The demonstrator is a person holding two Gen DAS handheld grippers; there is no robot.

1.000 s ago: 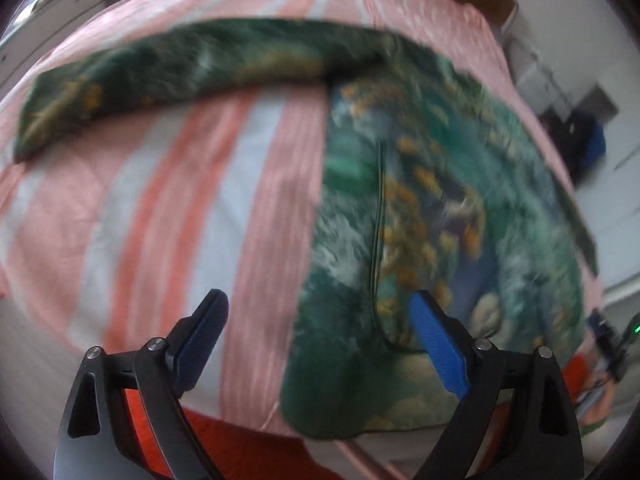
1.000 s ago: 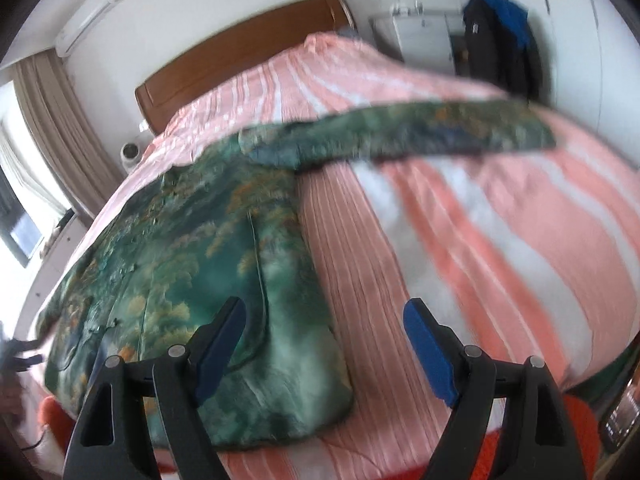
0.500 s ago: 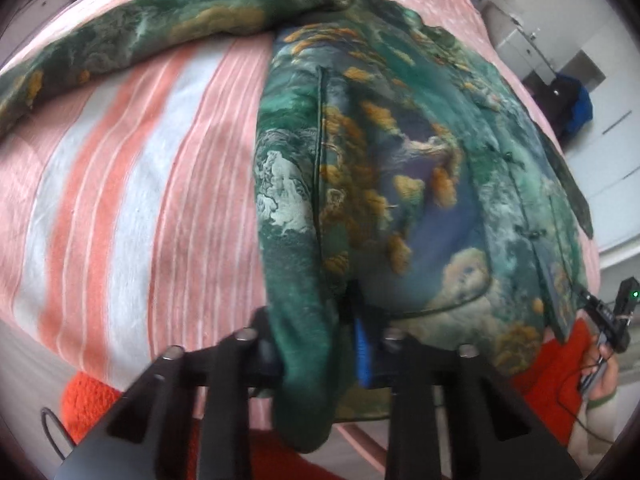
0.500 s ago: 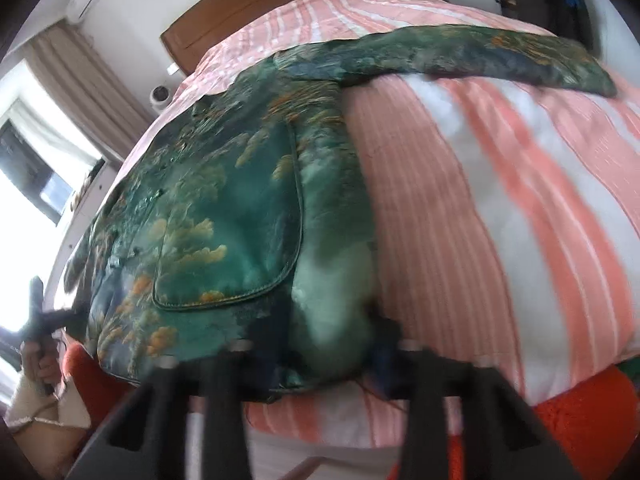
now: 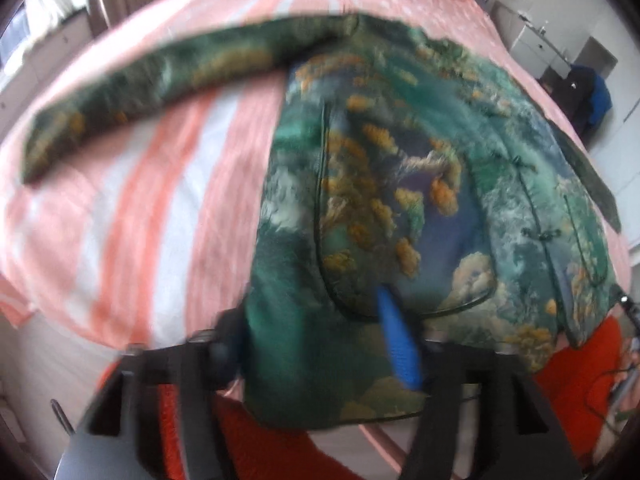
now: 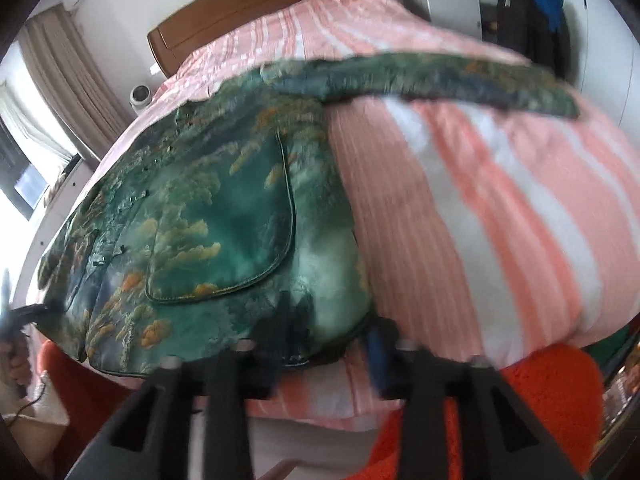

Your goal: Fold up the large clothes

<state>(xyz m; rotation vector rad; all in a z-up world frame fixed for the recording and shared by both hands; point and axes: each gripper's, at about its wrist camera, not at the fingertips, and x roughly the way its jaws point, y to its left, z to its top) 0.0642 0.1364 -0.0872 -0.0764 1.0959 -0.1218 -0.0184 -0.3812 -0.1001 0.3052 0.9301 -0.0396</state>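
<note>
- Left gripper [image 5: 320, 344]: fingers set apart, with the bottom hem corner of the jacket [image 5: 400, 200] bunched between them. Blue pad [image 5: 400, 352] lies on top of the cloth; the other finger sits at the hem's outer edge. Frame is blurred, so I cannot tell whether it is pinching.
- Right gripper [image 6: 328, 340]: fingers closer together, astride the jacket's [image 6: 208, 216] opposite hem corner. Cloth fills the gap; reads as clamped on the hem, though blurred.
- Jacket: green printed satin, front up, lying on the bed [image 5: 132, 200] with its hem at the foot edge nearest both grippers. Patch pockets face up; both sleeves are spread outward across the striped pink cover.
- Beyond: wooden headboard [image 6: 256, 4], curtain [image 6: 72, 76], dark coat [image 6: 528, 20] hanging by white cabinets; orange rug [image 6: 552, 392] below the bed edge.
- Risk: satin looks slick; a shallow bite on one corner could slip during the lift, leaving the fold skewed.
- Risk: catching only the top layer would open the front instead of folding the whole body.
- Risk: outstretched sleeves may drag and bunch under the fold if not tucked first.
- Writing: no brand, label or legible text visible in either view.
</note>
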